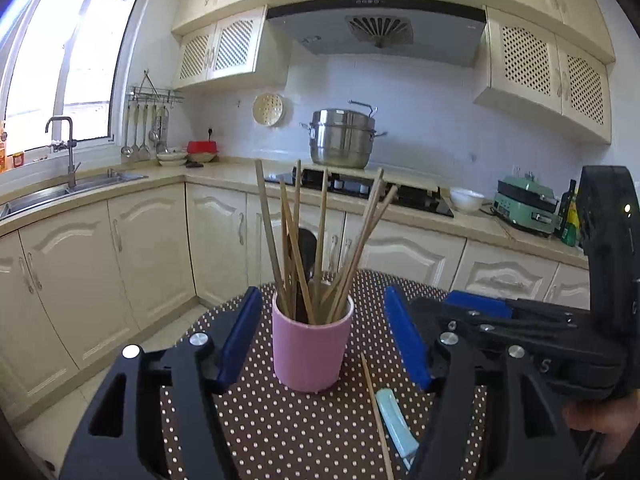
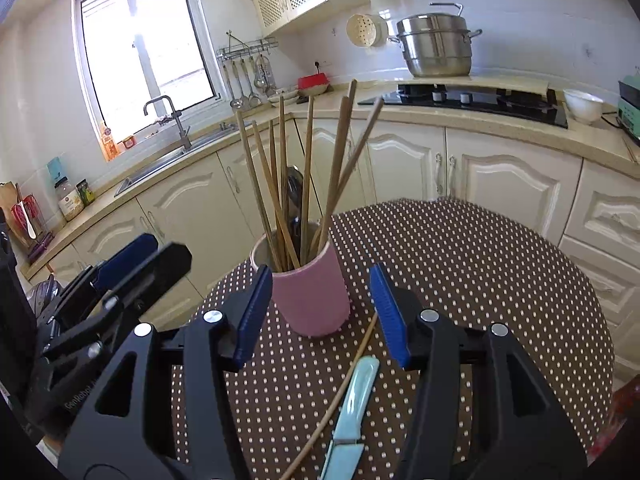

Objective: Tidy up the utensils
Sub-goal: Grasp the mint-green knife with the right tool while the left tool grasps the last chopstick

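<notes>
Cream-cabinet kitchen behind; up front, round table under brown white-dotted cloth point(image 1: 280, 420). Near its middle, upright pink cylindrical cup point(image 1: 312, 350) packed with long wooden chopsticks point(image 1: 320, 240) and one dark utensil, fanned outward. Just beside the cup, flat on the cloth: single loose wooden chopstick point(image 2: 340, 392) and pale blue plastic-handled utensil point(image 2: 354, 396), side by side. Left gripper point(image 1: 324, 340) with jaws spread wide either side of the cup, not touching. Right gripper point(image 2: 320, 312) likewise spread, empty, cup between blue pads point(image 2: 254, 312).
</notes>
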Demonstrator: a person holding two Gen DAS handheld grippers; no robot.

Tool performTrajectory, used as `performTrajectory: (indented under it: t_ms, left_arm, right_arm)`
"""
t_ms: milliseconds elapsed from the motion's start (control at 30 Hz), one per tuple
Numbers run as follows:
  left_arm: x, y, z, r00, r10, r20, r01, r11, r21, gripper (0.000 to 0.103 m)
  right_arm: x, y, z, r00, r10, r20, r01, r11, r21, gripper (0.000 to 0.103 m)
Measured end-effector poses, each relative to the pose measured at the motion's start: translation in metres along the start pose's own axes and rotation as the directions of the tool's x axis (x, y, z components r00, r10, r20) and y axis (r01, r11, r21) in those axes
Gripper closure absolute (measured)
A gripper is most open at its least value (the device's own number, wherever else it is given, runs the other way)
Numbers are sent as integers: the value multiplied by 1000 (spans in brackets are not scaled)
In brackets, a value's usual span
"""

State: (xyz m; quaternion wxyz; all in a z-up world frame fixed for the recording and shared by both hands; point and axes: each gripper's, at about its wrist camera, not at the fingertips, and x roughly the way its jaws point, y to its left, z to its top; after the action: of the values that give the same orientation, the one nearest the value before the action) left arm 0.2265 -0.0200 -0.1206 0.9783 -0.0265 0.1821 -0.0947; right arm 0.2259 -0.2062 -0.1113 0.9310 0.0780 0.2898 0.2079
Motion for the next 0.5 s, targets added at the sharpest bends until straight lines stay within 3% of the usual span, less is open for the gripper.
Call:
performTrajectory:
  t_ms: [67,233,367,500]
  left_arm:
    - [5,-3,-9,996,6,-84,-4,1000,24,33]
    - [9,0,-35,980,45,-194,-39,999,34,33]
    - [15,8,-53,958,68,-277,-63,998,29,33]
    - [20,15,-67,939,79,-335,-75,997,26,33]
  right_arm:
    - [-3,-3,-7,1000,-10,-22,10,1000,2,47]
    - [-1,-6,-31,992,-49,-114,47,999,-17,44]
    - [13,-9,-60,968,-104,-230,96,994,-49,44]
    - [34,-11,-89,925,-137,-356,115,990,-82,44]
